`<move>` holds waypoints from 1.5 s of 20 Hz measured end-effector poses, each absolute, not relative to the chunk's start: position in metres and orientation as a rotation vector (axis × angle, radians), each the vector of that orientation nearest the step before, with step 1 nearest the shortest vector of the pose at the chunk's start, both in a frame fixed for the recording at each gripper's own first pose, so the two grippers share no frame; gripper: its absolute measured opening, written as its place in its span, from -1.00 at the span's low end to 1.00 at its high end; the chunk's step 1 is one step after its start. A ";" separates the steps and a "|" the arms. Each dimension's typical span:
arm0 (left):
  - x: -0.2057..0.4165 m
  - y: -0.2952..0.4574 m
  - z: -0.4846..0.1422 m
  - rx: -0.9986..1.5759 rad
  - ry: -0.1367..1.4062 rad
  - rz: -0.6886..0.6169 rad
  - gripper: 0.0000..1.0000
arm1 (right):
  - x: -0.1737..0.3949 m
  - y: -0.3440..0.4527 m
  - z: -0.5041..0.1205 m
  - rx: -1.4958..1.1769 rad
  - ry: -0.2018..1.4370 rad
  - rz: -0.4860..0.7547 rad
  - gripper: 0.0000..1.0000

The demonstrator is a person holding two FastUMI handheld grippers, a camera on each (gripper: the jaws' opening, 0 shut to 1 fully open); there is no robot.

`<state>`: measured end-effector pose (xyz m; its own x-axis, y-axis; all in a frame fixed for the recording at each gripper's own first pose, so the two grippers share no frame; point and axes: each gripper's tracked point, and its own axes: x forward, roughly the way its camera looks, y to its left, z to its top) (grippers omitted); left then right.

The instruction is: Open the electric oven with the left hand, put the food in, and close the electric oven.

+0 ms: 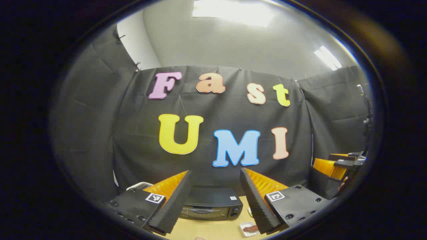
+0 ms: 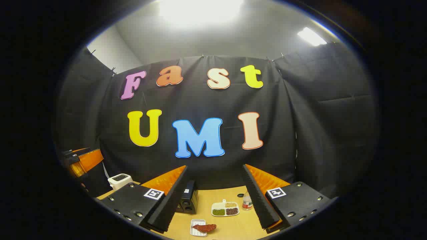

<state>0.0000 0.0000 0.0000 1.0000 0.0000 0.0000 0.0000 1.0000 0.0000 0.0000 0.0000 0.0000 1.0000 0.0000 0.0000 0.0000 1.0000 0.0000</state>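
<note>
Oven [image 1: 210,207] is sitting shut on the desk [image 1: 213,230], dead ahead between the left hand-held gripper [image 1: 215,200] fingers, both grippers gaping wide apart. Food [image 2: 204,227] is waiting just below the right hand-held gripper [image 2: 215,200]. Coming in this high, I'm guessing the left could be missing the door handle.

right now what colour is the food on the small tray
Dark reddish-brown food on a white tray; the right gripper view shows it best.

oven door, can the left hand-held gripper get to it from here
Probably yes: the left hand-held gripper is open and faces the closed oven head-on, with nothing between its fingers and the door.
</note>
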 end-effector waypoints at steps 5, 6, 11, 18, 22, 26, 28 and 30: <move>-0.004 -0.011 0.001 0.027 -0.004 0.016 0.83 | 0.003 0.000 0.001 0.011 0.000 0.033 0.93; -0.004 -0.013 0.001 0.020 -0.003 0.021 0.83 | 0.003 -0.001 -0.002 0.010 0.005 0.038 0.93; -0.005 -0.027 -0.008 0.028 0.019 0.030 0.83 | 0.007 -0.005 -0.006 0.049 0.021 0.063 0.93; -0.006 -0.033 -0.028 0.030 0.040 0.064 0.96 | 0.012 -0.013 -0.018 0.063 0.035 0.086 0.94; 0.009 -0.024 -0.051 0.016 0.082 0.053 0.96 | 0.018 -0.010 -0.024 0.048 0.037 0.073 0.94; 0.035 -0.006 -0.091 0.034 0.152 0.019 0.83 | 0.022 -0.002 -0.035 0.047 0.060 0.036 0.94; 0.052 -0.001 -0.118 0.026 0.203 -0.007 0.90 | 0.025 0.000 -0.037 0.028 0.067 0.016 0.94; 0.073 0.001 -0.147 0.012 0.249 -0.039 0.90 | 0.027 0.001 -0.040 0.021 0.072 -0.006 0.94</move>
<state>0.0732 0.0005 -0.1469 0.9685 -0.0368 -0.2462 0.0397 0.9992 0.0069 0.0269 0.0014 -0.0403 0.9974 -0.0056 -0.0715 0.0071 0.9998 0.0204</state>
